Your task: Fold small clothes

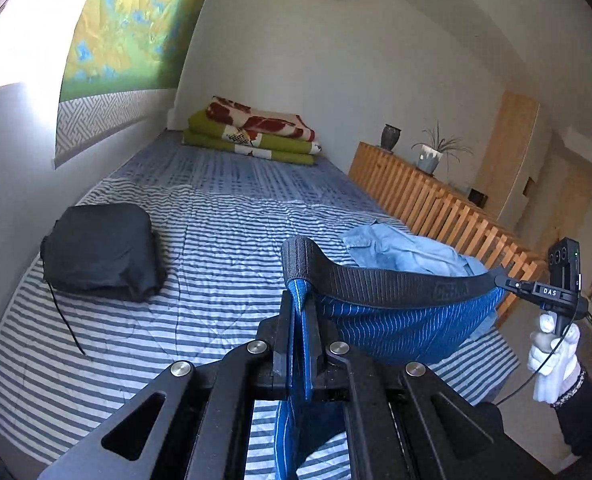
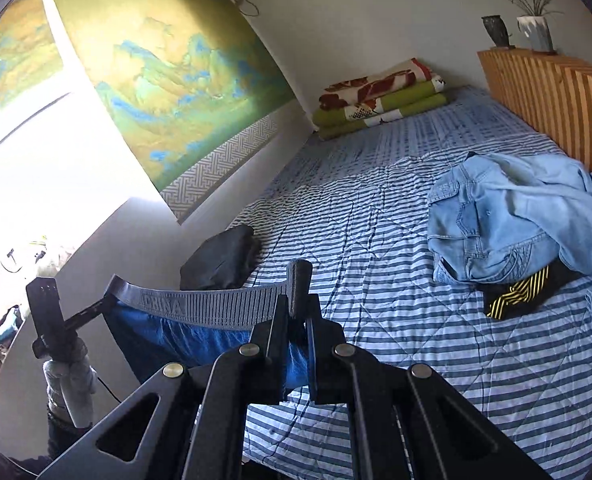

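- The left gripper (image 1: 304, 300) has its jaws clamped on one end of the blue underpants (image 1: 396, 328), at the gray waistband.
- The right gripper (image 2: 298, 304) has its jaws clamped on the other end of the waistband.
- The underpants hang in the air above the bed (image 1: 223, 216), stretched between the two grippers, with the blue cloth sagging under the band.
- Both grippers point a little downward toward the bed.
- A hand in a white glove (image 1: 552, 352) holds the right gripper's handle, with a dark sleeve behind it.
- On the bed past the underpants lies a crumpled light blue denim shirt (image 2: 516, 216), with a black and yellow striped cloth (image 2: 516, 296) peeking out from under it.
- A folded black garment (image 1: 99, 252) lies on the bed near the wall.
- Folded blankets (image 1: 255, 132) are stacked at the far end of the bed.
- The bed has a blue and white striped cover.
- A wooden slat rail (image 1: 424, 200) runs along one side of the bed, with a vase and a potted plant on it.
- A big green and blue picture (image 2: 167, 80) hangs on the wall beside the bed.
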A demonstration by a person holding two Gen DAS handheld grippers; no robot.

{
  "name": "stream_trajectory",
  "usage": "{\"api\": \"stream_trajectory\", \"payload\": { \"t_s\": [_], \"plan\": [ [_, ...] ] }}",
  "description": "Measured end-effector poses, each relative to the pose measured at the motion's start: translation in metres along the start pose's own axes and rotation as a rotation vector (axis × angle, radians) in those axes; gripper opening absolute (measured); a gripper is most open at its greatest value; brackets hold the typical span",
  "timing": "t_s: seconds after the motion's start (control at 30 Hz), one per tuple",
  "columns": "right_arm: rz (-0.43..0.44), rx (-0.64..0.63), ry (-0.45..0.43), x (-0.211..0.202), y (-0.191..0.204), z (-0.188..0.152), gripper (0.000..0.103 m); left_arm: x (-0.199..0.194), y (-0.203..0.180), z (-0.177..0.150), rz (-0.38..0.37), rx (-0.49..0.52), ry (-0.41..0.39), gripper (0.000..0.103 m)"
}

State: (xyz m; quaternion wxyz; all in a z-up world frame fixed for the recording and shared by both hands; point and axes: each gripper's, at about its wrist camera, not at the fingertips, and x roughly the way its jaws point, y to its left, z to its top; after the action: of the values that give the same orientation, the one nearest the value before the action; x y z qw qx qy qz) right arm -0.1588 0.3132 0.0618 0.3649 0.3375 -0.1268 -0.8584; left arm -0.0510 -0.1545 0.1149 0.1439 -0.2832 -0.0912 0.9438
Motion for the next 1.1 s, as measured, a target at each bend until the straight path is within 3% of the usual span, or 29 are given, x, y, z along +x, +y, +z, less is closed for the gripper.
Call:
{"api": "stream_trajectory", "payload": {
  "t_s": [0.13, 0.23, 0.3, 0.37, 0.4, 0.53, 0.67, 0.8, 0.9, 0.97, 1.0, 1.03, 1.1],
  "plan": [
    [-0.029, 0.017, 0.035, 0.051, -0.018, 0.007, 0.007, 0.047, 0.024, 0.009, 0.030, -0.024, 0.056, 0.002],
    [-0.088, 0.011, 0.060, 0.101, -0.042, 0.018, 0.007, 0.115, 0.054, 0.009, 0.042, -0.045, 0.141, 0.004],
    [-0.110, -0.011, 0.142, 0.147, -0.063, 0.024, 0.007, 0.163, 0.076, 0.006, 0.105, -0.057, 0.217, 0.010],
    [-0.232, 0.001, 0.232, 0.190, -0.088, 0.024, 0.016, 0.204, 0.093, -0.001, 0.242, -0.066, 0.281, 0.014],
    [-0.281, 0.032, 0.243, 0.202, -0.103, 0.022, 0.018, 0.214, 0.096, -0.007, 0.243, -0.071, 0.293, 0.014],
    [-0.283, 0.113, 0.311, 0.218, -0.136, 0.004, 0.018, 0.228, 0.071, -0.038, 0.118, -0.033, 0.341, 0.014],
    [-0.290, 0.090, 0.358, 0.208, -0.141, -0.015, 0.018, 0.242, -0.003, -0.095, -0.087, 0.101, 0.478, 0.024],
    [-0.253, 0.110, 0.357, 0.188, -0.136, -0.033, 0.018, 0.257, -0.076, -0.153, -0.213, 0.222, 0.608, 0.028],
    [-0.254, 0.124, 0.390, 0.181, -0.134, -0.050, 0.018, 0.273, -0.106, -0.186, -0.171, 0.304, 0.668, 0.028],
    [-0.261, 0.134, 0.434, 0.181, -0.134, -0.063, 0.018, 0.283, -0.108, -0.197, -0.155, 0.291, 0.701, 0.028],
    [-0.266, 0.132, 0.451, 0.182, -0.135, -0.069, 0.018, 0.287, -0.106, -0.200, -0.151, 0.279, 0.715, 0.023],
    [-0.273, 0.124, 0.472, 0.183, -0.134, -0.076, 0.018, 0.287, -0.105, -0.201, -0.149, 0.273, 0.718, 0.006],
    [-0.289, 0.117, 0.525, 0.190, -0.134, -0.091, 0.020, 0.286, -0.103, -0.199, -0.159, 0.259, 0.715, 0.002]
  ]
}}
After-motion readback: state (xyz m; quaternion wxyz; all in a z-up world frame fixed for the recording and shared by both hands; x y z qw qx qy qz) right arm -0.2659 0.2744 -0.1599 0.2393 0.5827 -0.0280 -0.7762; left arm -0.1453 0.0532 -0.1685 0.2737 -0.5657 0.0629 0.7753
